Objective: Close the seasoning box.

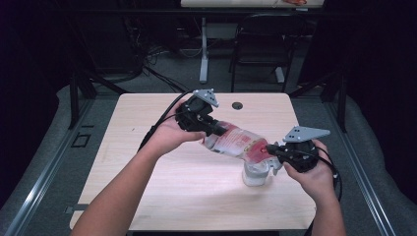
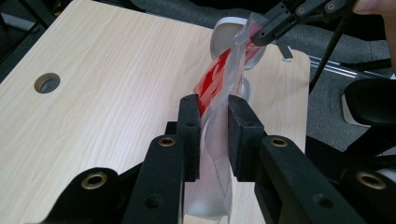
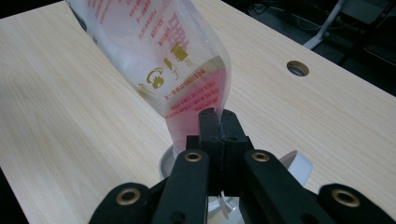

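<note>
Right now I have the clear plastic refill pouch with red print point(image 1: 235, 141) strung between both tools, tilted down over the small white cup point(image 1: 255, 175) near the right front of the pale wooden table point(image 1: 147, 162). My left gripper point(image 1: 215, 129) pinches the pouch's raised rear end, its jaws narrowed onto the film; in the left gripper view the pads point(image 2: 189, 135) press the pouch point(image 2: 215, 140) from both sides. My right gripper point(image 1: 271, 149) is clamped tight on the low corner of the pouch, jaws fully together on the thin seam just above the cup's rim point(image 3: 167, 163).

I judge this to be the pouring step: the mouth end hangs over the cup, and liquid looks pooled toward that low corner in the right gripper view. Whether anything is flowing I cannot tell. Next I would lift the left end slowly while keeping the right corner steady over the cup, so the stream doesn't stray onto the tabletop.
</note>
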